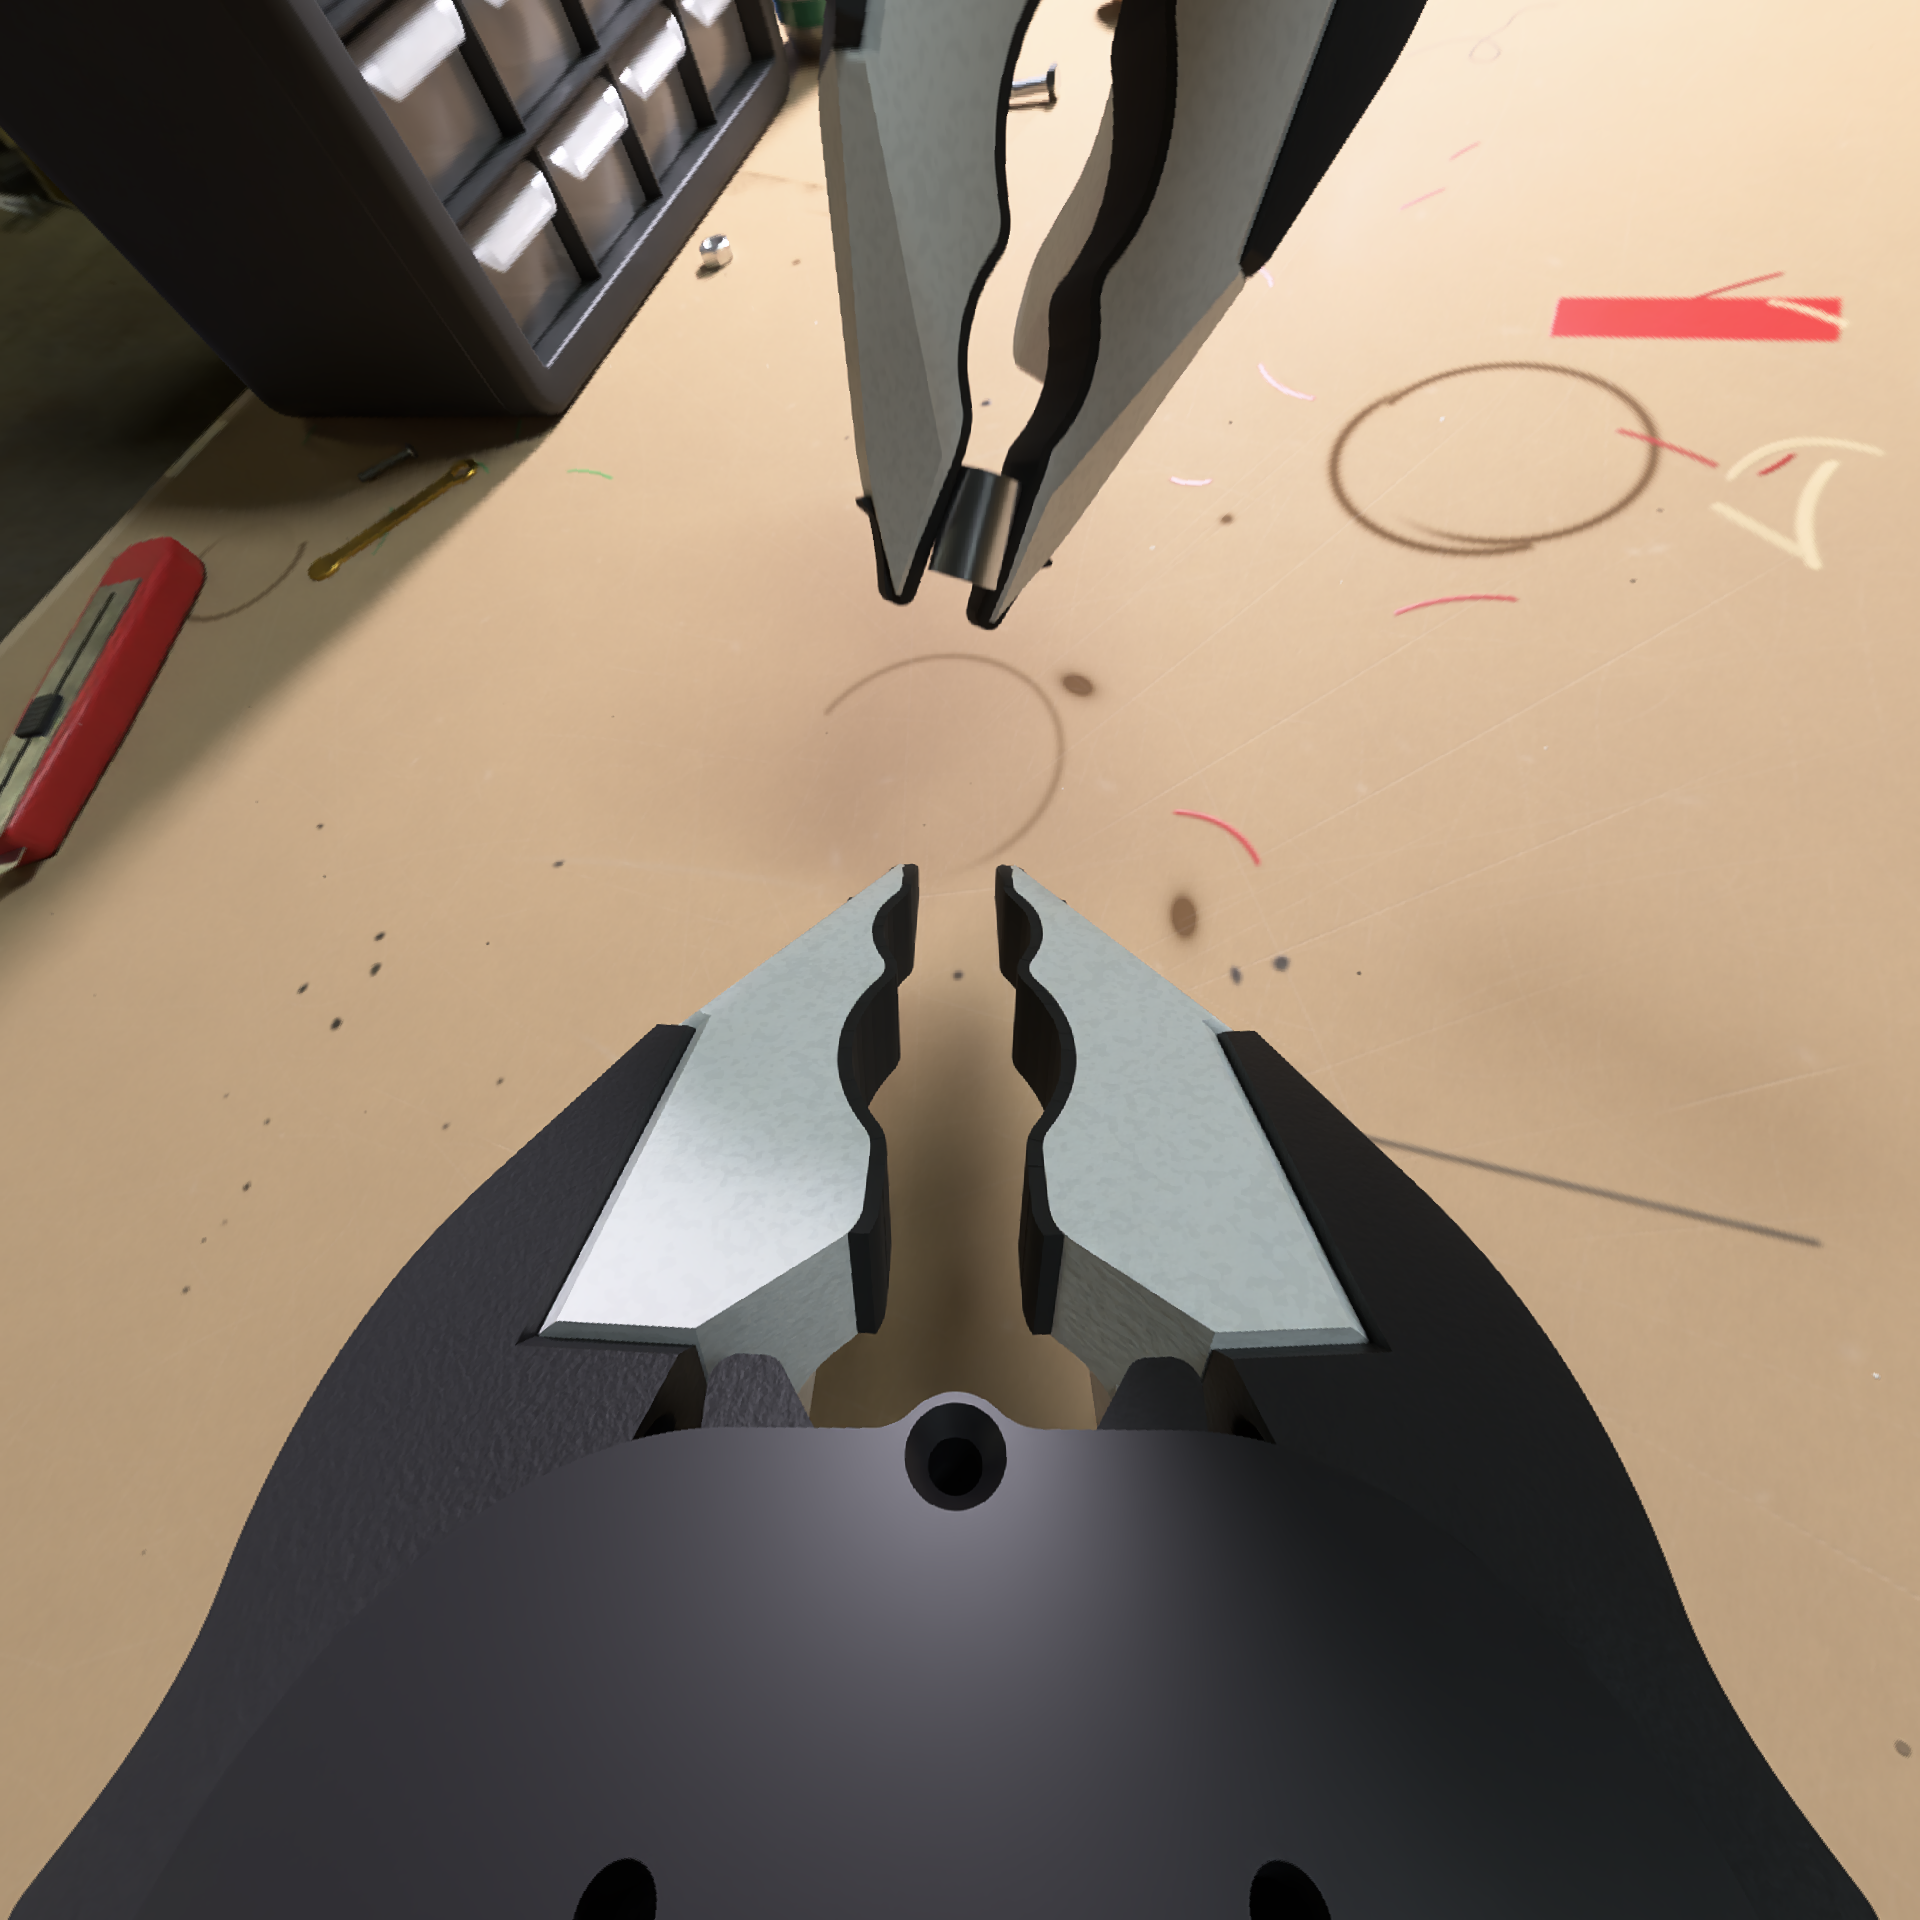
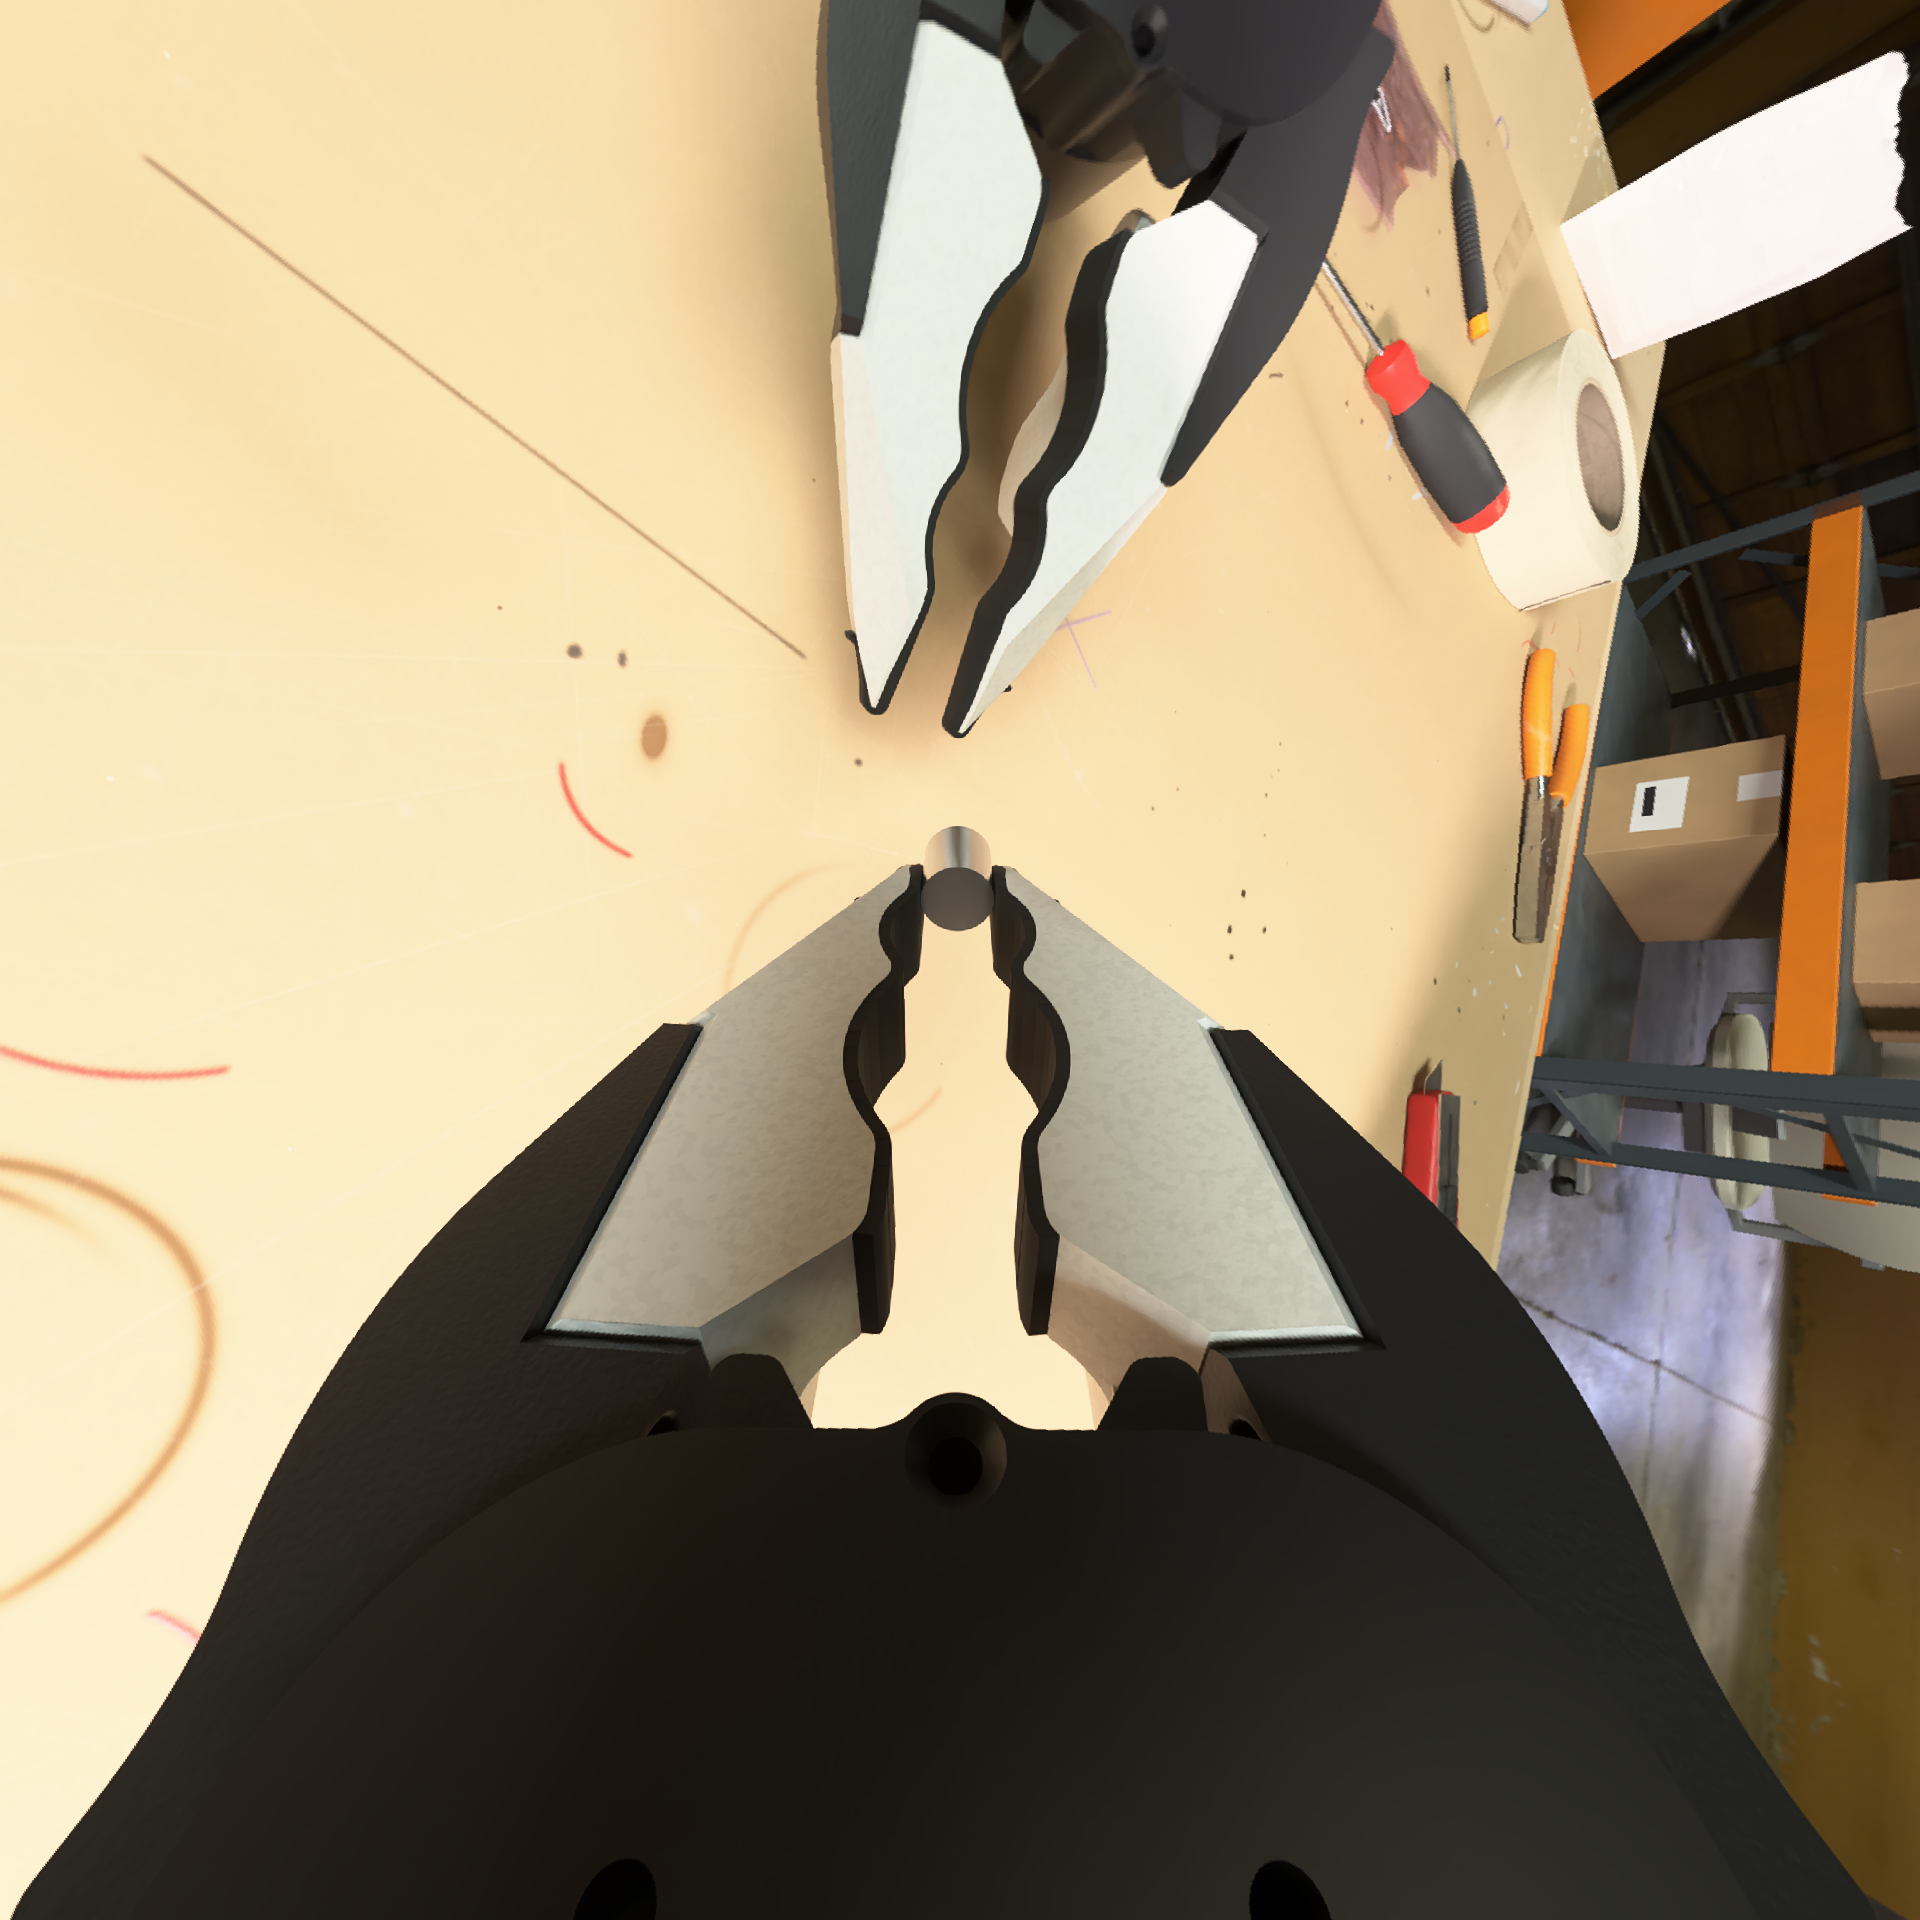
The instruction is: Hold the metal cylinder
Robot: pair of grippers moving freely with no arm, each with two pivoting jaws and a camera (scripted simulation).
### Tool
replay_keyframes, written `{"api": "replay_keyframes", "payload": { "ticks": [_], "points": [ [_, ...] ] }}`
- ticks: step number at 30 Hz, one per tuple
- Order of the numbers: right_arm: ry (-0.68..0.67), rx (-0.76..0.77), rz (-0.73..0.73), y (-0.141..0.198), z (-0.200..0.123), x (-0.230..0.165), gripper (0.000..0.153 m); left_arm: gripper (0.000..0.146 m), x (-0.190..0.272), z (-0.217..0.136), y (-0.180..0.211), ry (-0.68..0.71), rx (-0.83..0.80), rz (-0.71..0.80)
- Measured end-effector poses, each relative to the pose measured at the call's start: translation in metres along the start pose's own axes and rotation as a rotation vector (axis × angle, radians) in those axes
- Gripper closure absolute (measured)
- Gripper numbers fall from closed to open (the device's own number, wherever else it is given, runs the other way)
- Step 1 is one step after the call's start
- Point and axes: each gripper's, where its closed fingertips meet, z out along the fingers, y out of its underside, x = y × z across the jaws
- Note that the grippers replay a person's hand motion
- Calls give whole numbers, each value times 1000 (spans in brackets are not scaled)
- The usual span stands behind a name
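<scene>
- Workshop bench (image 1: 1351, 935) in tan board, marked with ring stains, red scratches and dark specks; parts drawers (image 1: 540, 156) and a red box cutter (image 1: 94, 686) off to one side of the cylinder, screwdrivers (image 2: 1439, 436) and a tape roll (image 2: 1558, 468) off to the other.
- Metal cylinder (image 2: 956, 878) pinched at the very tips of the right gripper (image 2: 956, 883), lifted clear of the bench by the look of it, end face toward that camera.
- Left gripper (image 1: 956, 873) facing the cylinder (image 1: 971, 520) from just across, apart from it, fingers slightly spread with nothing between.
- Likely step: holding, with the grasp made.
- Next, probably: steady pressure only, since a tip grip on smooth metal may slip; no help needed from the left gripper.
</scene>
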Motion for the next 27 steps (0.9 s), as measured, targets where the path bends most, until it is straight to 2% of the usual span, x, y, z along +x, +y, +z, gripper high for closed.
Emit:
{"api": "replay_keyframes", "payload": {
  "ticks": [8,14,23,27],
  "points": [
    [12,-42,-33,4,-1,0,141,119,-4,-17,-16,61,144,-111],
    [18,-61,-40,10,-3,1,141,106,-11,-24,-28,191,171,-166],
    [12,-69,-47,11,1,1,141,86,-12,-1,-29,465,129,-90],
    [11,-71,-41,10,2,2,141,84,-7,9,-33,521,139,-60]
  ]
}}
